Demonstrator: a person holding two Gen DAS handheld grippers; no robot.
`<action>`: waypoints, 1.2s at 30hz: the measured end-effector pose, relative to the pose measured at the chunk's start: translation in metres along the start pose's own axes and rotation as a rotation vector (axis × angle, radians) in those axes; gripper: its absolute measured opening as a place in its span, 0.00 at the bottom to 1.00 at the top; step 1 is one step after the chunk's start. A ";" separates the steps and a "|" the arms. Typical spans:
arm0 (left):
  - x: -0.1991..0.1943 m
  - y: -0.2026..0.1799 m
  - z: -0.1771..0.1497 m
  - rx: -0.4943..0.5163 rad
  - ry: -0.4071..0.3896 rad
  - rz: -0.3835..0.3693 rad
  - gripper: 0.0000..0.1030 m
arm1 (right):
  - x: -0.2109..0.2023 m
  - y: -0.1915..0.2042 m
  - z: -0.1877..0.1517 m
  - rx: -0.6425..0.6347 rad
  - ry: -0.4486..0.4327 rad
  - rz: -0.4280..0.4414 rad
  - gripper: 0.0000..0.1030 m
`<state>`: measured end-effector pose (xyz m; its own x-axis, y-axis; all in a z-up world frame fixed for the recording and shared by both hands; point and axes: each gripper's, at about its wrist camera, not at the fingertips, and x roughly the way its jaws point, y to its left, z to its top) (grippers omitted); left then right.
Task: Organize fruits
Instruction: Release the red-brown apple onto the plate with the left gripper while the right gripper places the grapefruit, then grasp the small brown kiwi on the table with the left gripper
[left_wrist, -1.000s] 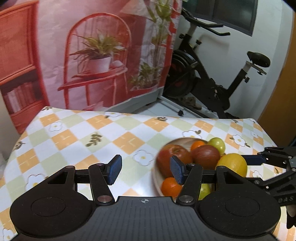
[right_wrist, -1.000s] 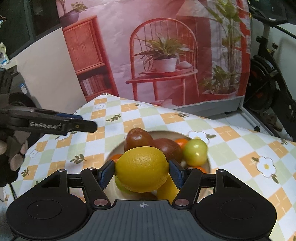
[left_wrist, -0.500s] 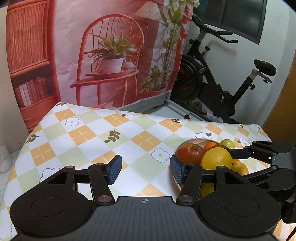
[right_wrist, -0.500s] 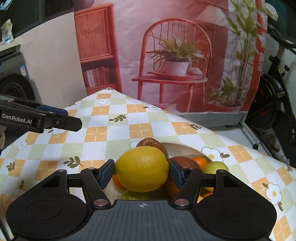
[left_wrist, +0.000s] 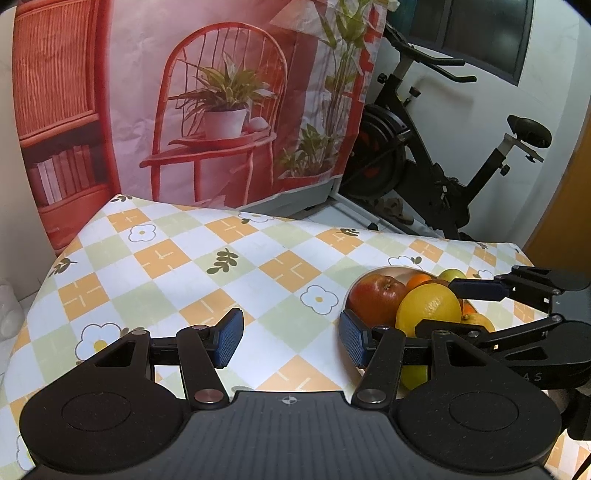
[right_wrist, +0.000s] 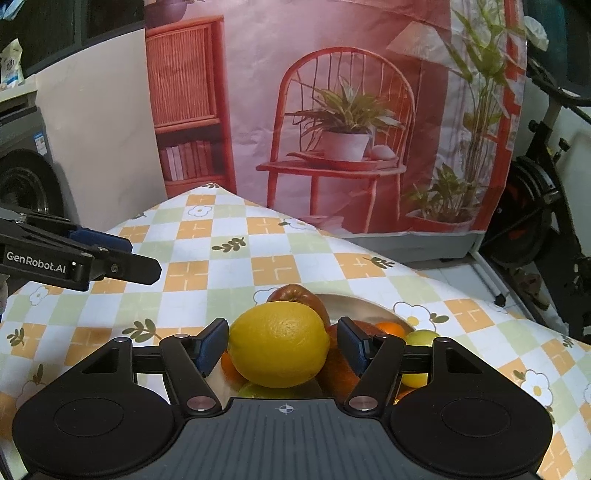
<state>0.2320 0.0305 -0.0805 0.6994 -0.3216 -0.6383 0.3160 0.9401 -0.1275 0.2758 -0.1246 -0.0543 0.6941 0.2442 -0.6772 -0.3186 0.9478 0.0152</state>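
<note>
1. Your left gripper (left_wrist: 290, 338) hangs with its blue pads spread wide and nothing between them, over the bare checked cloth of the tabletop (left_wrist: 192, 258) in its left half — free, it seems, to take the next fruit or steady the bowl.

2. The bowl (right_wrist: 364, 304) sits toward the right edge of the tabletop, and only a sliver of its pale rim shows because fruit crowds it: a red apple (left_wrist: 375, 297) on its left side, an orange (left_wrist: 419, 280) and a green fruit (left_wrist: 452, 274) behind.

3. Your right gripper (right_wrist: 282, 345) is clenched on the lemon (right_wrist: 279, 343), one pad on each end — gripping it lengthwise likely keeps the round skin from rolling out.

4. You hold the lemon just above the heap, at the bowl's left side. I cannot tell whether it touches the fruit beneath.

5. My guess: the lemon is on its way out of the bowl toward the open cloth on the left, since that side offers room to sort.

6. Watch the pile — fruit stacked this loosely could shift once the lemon leaves.
</note>
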 end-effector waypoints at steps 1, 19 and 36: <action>0.000 0.000 0.000 0.000 0.000 -0.001 0.58 | -0.001 0.000 0.000 -0.002 0.000 -0.001 0.59; -0.016 -0.013 -0.017 0.022 0.016 -0.016 0.58 | -0.044 -0.007 -0.009 0.062 -0.058 0.010 0.58; -0.036 -0.075 -0.073 0.127 0.132 -0.144 0.58 | -0.110 -0.036 -0.052 0.219 -0.106 -0.053 0.58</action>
<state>0.1367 -0.0204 -0.1032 0.5534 -0.4263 -0.7155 0.4906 0.8611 -0.1336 0.1776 -0.1966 -0.0182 0.7735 0.2026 -0.6006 -0.1407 0.9788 0.1490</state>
